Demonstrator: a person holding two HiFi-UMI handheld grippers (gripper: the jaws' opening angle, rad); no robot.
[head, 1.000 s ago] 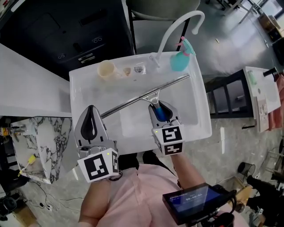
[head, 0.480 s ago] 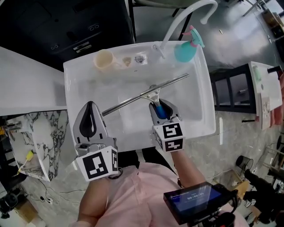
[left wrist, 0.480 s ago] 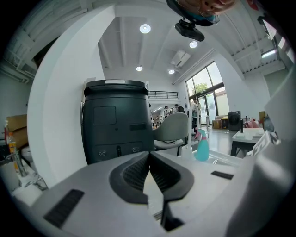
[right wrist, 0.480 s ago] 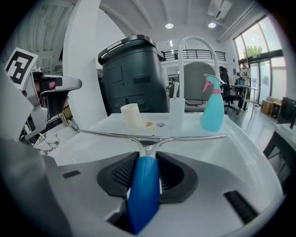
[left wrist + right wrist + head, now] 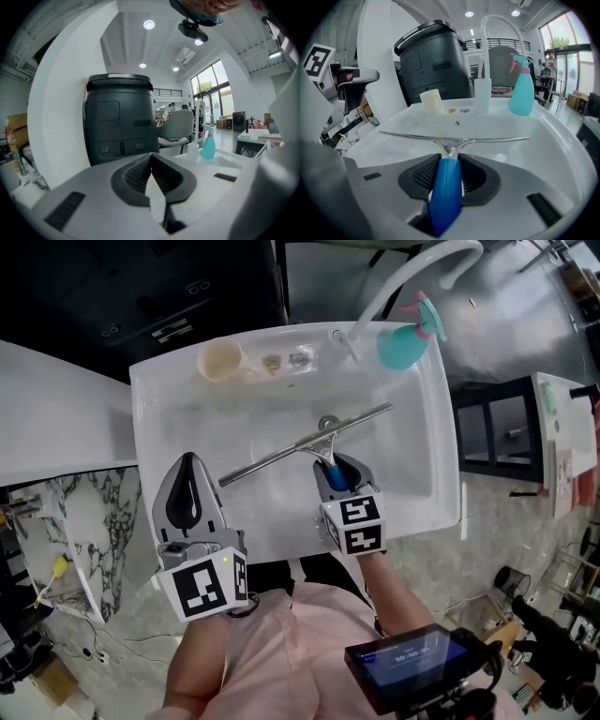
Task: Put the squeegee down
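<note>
Speckled floor [image 5: 497, 549], recessed ceiling lights [image 5: 149, 24]

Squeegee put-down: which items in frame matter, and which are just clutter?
In play:
- squeegee, blue handle clamped in the right gripper
- white sink below it

Lying about:
- beige cup, teal spray bottle and faucet at the sink's back edge
- left gripper, shut on nothing

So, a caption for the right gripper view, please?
Right hand-held gripper holds the blue-handled squeegee over the white sink.
</note>
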